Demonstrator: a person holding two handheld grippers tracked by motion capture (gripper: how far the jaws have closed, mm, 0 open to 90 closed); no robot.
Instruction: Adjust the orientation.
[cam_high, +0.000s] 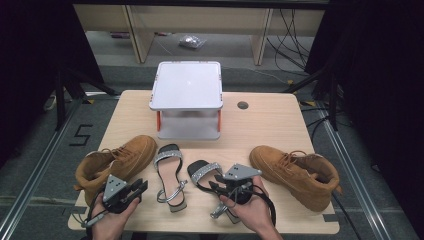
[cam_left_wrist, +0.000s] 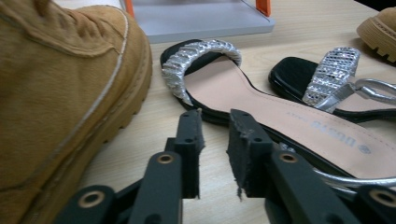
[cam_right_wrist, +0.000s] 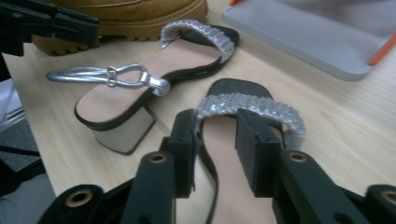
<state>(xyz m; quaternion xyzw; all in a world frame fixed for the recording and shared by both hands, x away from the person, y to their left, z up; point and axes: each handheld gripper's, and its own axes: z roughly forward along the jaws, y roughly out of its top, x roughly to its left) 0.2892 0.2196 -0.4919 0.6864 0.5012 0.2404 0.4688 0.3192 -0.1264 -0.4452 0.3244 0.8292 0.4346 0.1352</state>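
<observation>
Two tan boots and two silver-strapped black sandals lie on the wooden table (cam_high: 260, 130). My left gripper (cam_high: 140, 186) (cam_left_wrist: 215, 116) rests low at the front left, open, with bare table between its jaws. It sits between the left boot (cam_high: 120, 162) (cam_left_wrist: 60, 93) and the left sandal (cam_high: 169, 172) (cam_left_wrist: 224, 88). My right gripper (cam_high: 214, 185) (cam_right_wrist: 219, 114) stands open over the right sandal (cam_high: 204, 171) (cam_right_wrist: 252, 107). Its jaws straddle the insole's near edge, just behind the glitter strap. The right boot (cam_high: 295, 172) lies on its side at the right.
A white two-level shoe stand (cam_high: 186, 85) (cam_right_wrist: 317, 32) stands at the table's back middle, with a cable hole (cam_high: 243, 105) to its right. The left sandal (cam_right_wrist: 140, 93) and the left gripper (cam_right_wrist: 56, 23) show ahead of my right jaws. Floor rails run along both table sides.
</observation>
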